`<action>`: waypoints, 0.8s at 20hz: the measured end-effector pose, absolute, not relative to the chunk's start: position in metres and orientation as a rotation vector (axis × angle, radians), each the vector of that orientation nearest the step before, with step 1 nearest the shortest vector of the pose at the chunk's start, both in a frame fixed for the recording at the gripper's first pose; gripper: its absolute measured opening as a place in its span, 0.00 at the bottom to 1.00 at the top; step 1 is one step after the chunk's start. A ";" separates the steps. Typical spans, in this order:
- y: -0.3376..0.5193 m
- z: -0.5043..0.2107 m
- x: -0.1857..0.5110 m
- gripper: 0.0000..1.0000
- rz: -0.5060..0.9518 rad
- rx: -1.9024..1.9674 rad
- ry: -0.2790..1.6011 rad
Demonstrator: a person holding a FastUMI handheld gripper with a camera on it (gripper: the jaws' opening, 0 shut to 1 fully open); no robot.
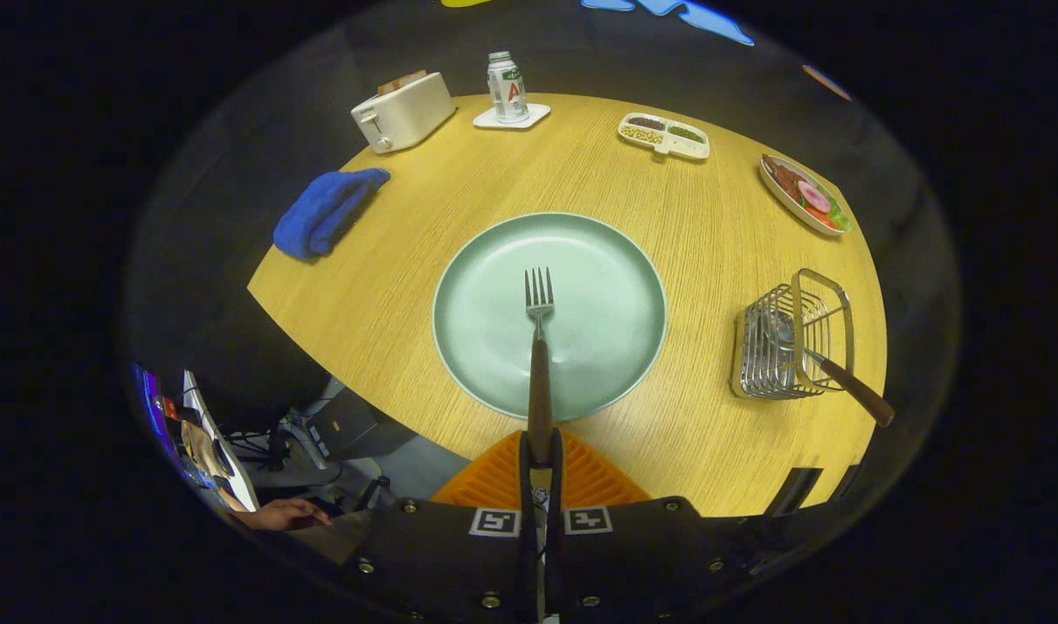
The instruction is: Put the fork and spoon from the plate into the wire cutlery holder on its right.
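Observation:
My gripper [541, 451] is shut on the brown wooden handle of the fork [539, 347]. The fork sticks straight ahead from the orange fingers [494, 481], and its metal tines hang over the middle of the pale green plate [606, 260]. The plate lies on the wooden table just beyond the fingers. To the right of the plate stands the wire cutlery holder [793, 338]. A spoon [840, 381] rests in it, bowl down inside the wires and brown handle leaning out toward the table's near right edge.
A blue cloth [325, 212] lies on the round table [390, 295] left of the plate. At the far side stand a white toaster [403, 111], a bottle on a white coaster [509, 87], a divided snack tray [665, 136] and a dish of food [804, 194]. A person's hand [286, 515] rests below the table's left edge.

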State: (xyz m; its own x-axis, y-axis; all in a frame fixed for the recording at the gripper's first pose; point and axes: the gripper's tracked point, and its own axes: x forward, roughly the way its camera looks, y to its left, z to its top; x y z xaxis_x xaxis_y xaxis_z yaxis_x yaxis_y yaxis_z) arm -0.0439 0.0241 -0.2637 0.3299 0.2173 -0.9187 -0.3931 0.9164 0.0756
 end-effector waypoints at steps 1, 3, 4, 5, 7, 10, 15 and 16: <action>0.030 -0.261 -0.042 0.04 0.425 -0.138 1.164; 0.025 -0.254 -0.041 0.04 0.431 -0.118 1.153; 0.020 -0.250 -0.039 0.04 0.425 -0.134 1.151; 0.017 -0.244 -0.036 0.04 0.421 -0.128 1.144; 0.012 -0.231 -0.036 0.04 0.427 -0.087 1.158; -0.008 -0.208 -0.031 0.04 0.419 -0.088 1.162; -0.044 -0.163 -0.023 0.04 0.380 -0.042 1.154; -0.052 -0.155 -0.022 0.04 0.376 -0.028 1.154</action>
State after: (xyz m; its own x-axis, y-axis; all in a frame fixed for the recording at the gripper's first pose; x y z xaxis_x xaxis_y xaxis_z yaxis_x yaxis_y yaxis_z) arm -0.0222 -0.0524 -0.1547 0.3492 0.2762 -0.8954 -0.3045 0.9371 0.1703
